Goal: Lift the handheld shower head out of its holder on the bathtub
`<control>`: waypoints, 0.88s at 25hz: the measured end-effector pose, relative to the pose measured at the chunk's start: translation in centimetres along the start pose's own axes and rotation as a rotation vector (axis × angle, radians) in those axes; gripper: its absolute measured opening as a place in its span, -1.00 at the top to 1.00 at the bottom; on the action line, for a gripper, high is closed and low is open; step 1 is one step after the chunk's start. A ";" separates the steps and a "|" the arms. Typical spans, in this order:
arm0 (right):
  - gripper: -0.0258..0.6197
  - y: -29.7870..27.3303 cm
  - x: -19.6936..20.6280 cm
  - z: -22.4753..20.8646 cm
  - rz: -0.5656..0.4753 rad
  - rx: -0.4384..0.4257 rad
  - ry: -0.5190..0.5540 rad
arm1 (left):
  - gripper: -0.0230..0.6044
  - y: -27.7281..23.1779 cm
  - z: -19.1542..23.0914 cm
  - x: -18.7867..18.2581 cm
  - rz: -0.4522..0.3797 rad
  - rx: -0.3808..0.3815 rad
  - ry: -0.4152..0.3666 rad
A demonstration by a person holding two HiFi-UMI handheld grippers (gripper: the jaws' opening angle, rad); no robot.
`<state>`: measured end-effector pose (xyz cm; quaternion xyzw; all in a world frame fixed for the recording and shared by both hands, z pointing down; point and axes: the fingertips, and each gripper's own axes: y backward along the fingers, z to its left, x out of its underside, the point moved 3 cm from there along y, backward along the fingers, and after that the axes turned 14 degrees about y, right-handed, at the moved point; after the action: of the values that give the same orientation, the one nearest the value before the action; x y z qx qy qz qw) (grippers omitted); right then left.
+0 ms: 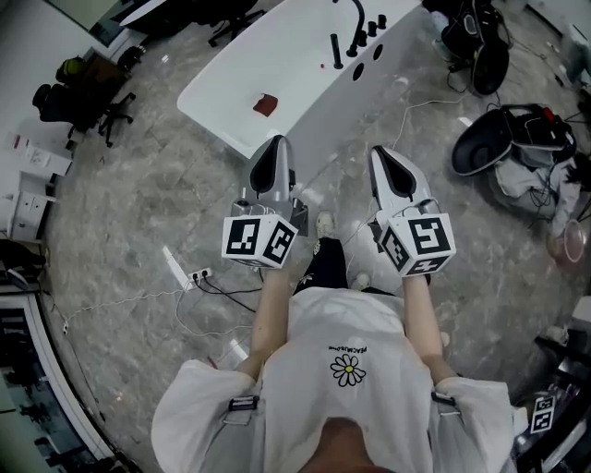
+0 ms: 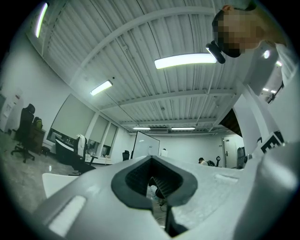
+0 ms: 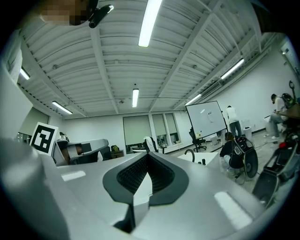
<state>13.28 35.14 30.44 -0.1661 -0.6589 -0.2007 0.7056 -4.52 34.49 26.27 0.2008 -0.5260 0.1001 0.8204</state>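
The white bathtub (image 1: 277,55) stands on the floor ahead of me, at the top of the head view. On its far rim sits a row of black fittings: a curved spout (image 1: 356,13), knobs, and a slim upright black stick (image 1: 335,51) that looks like the handheld shower head in its holder. My left gripper (image 1: 274,144) and right gripper (image 1: 381,153) are held side by side, well short of the tub, tilted upward. Both are shut with nothing between the fingers. The right gripper view catches the tub rim (image 3: 208,160) and spout (image 3: 189,153) far off.
A dark red object (image 1: 265,104) lies inside the tub. A power strip (image 1: 196,274) with cables lies on the marble floor to my left. Bags and gear (image 1: 512,139) are piled at the right, and office chairs (image 1: 88,97) stand at the far left.
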 end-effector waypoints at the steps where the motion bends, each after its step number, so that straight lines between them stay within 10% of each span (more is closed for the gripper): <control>1: 0.86 -0.3 0.4 -0.3 0.003 0.005 -0.004 | 0.93 -0.5 0.2 0.1 0.001 0.008 -0.005; 22: 0.85 -31.0 -0.3 -11.1 -0.001 0.107 0.096 | 0.93 -26.8 20.6 -3.6 -0.040 0.099 0.021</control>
<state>7.25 2.79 28.36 -0.1179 -0.6343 -0.1731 0.7442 -12.99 1.61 24.59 0.2505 -0.5076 0.1119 0.8167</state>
